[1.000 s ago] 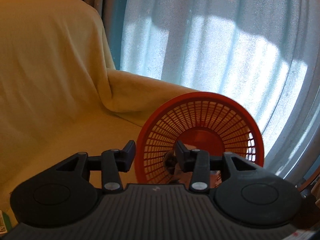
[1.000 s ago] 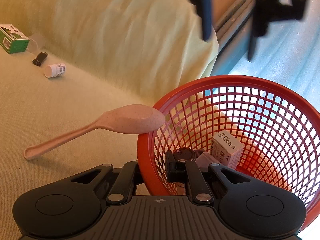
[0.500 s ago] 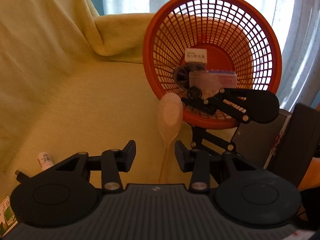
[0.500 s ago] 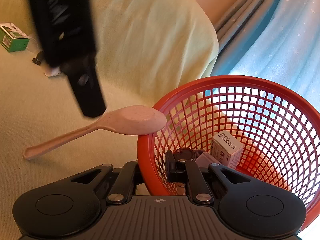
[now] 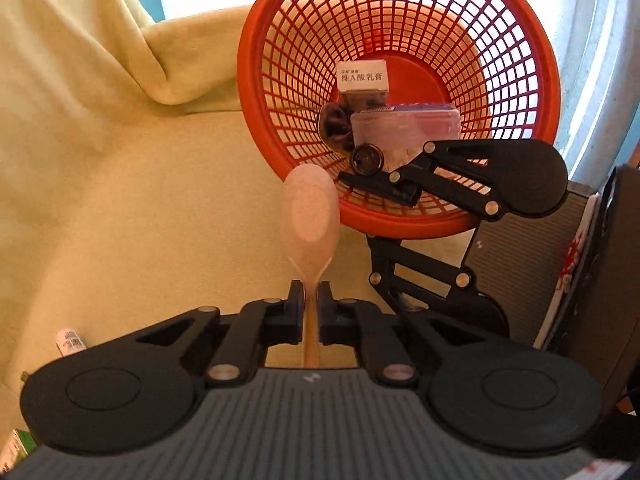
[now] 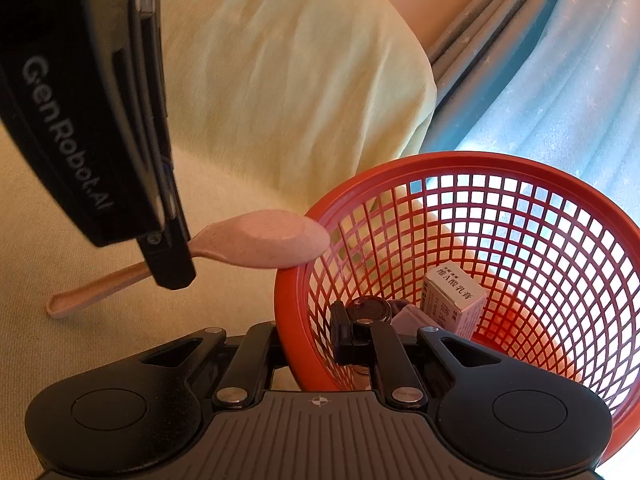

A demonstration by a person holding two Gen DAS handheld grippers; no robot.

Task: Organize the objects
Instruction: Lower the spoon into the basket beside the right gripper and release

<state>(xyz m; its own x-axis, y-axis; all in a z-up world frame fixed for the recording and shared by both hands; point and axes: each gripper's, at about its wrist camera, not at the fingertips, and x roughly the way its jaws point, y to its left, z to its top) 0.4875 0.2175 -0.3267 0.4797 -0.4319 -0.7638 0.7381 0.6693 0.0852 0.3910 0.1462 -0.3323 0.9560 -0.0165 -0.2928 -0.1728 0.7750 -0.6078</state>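
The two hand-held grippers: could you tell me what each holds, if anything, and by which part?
The left hand-held gripper is shut on the spoon at its handle, just below the bowl. The right hand-held gripper clamps the basket by its near wall.

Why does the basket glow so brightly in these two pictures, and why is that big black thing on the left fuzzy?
Left wrist view: daylight through the curtain behind washes out the red basket mesh, and straight edges bow from the fisheye lens. Right wrist view: the same backlight shines through the basket; the left claw, shut on the pink spoon, sits so near the lens that it looks soft.
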